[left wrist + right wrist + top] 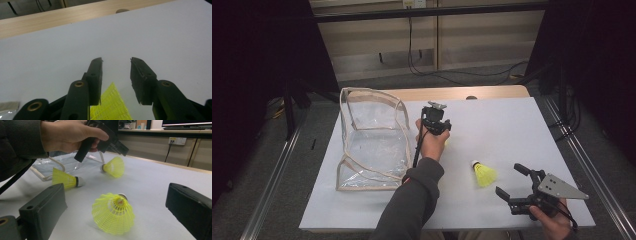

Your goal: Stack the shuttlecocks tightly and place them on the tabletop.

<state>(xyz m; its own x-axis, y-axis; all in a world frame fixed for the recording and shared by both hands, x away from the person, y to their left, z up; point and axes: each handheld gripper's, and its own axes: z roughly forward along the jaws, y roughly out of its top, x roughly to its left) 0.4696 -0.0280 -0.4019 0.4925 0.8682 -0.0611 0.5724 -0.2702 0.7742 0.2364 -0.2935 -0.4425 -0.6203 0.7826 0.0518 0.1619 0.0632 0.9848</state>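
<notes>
Your left gripper hangs over the middle of the white table, just beside the open side of the clear pouch, a placement that suits carrying shuttlecocks toward it. Its jaws stand apart and clasp nothing; in the left gripper view a yellow shuttlecock skirt lies on the table beneath and between them, and no pad touches it. Your right gripper rests low at the near right edge, jaws spread wide and empty, aimed at the nearest shuttlecock, which lies on its side just ahead of the jaws, skirt toward the gripper and cork away; this framing suggests a pick lined up but not begun. The right gripper view shows that same shuttlecock between the two black jaws without contact, and two more beyond it: one lying near the pouch's edge, another under your left hand. The pouch stands with its mouth facing the table's centre, so a shuttlecock can go in sideways; whether it already contains any, you cannot tell.
</notes>
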